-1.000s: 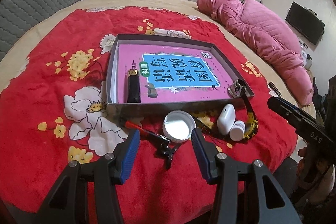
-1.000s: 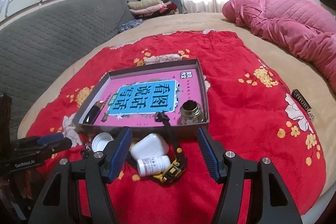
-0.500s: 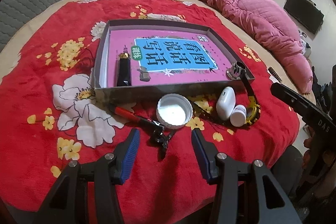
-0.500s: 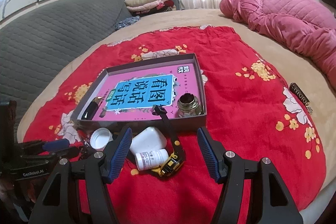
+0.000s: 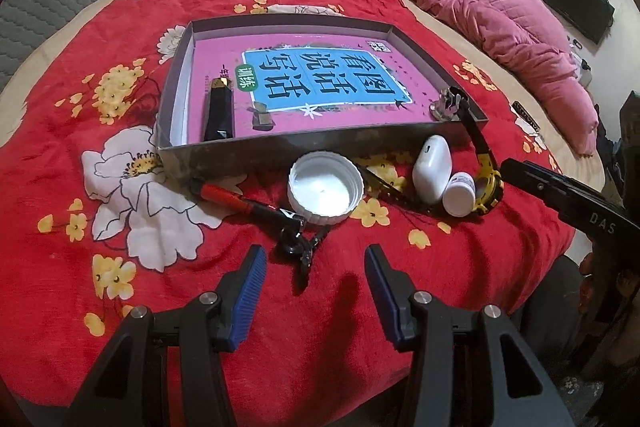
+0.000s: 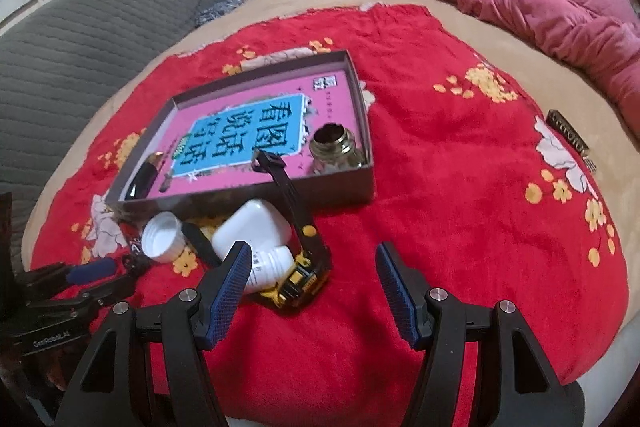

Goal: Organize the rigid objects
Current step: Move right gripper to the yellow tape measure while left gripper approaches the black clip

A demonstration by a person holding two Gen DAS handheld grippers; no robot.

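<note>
**Two open grippers, one crowded pile in front of the box**

My left gripper hangs with its blue pads apart and nothing between them, nose tipped down over the red floral blanket. Just ahead of it lies the razor, red handle angled toward the box, black head nearest me. That thin handle sits low in the plush, so I judge my pads could scrape fabric and skid over it instead of pinching it.

My right gripper is just as wide and just as empty. The small white pill bottle lies right by my left-hand pad, pressed against the yellow-and-black watch. It is round and on its side; nudge it and it rolls.

Next out, the white jar lid and the white earbud case crowd the same patch, with the watch strap draped up over the grey box wall. Lift the watch carelessly and that strap could snag the rim and drag the box.

Inside the box already, on the pink book: a black lighter at one side and a small glass jar in the corner. A clumsy drop could tip that jar.
</note>
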